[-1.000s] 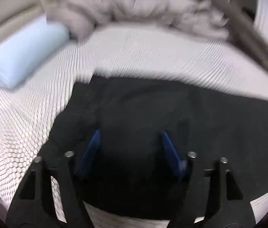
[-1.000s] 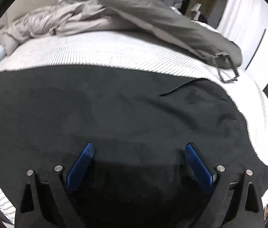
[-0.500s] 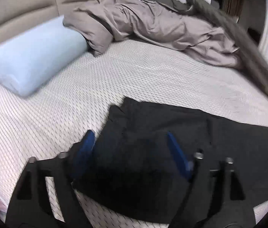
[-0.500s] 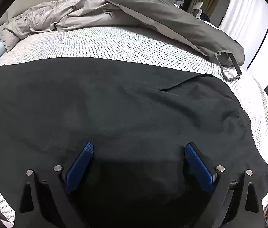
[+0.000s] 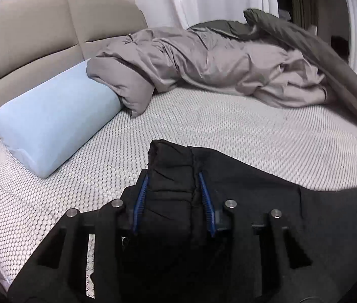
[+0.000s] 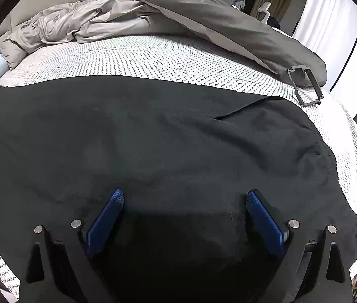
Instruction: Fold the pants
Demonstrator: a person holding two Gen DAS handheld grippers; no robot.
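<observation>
Partly bunched pants [image 5: 170,189], left claw [image 5: 173,189] closing

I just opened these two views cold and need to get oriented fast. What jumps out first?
The black pants dominate, spread across the white bed. The left claw is closing on a bunched end of them, with cloth between its blue pads, while the right claw hangs wide open over the flat fabric. Behind lie a pale blue pillow by the headboard and a rumpled grey duvet along the far side.
</observation>
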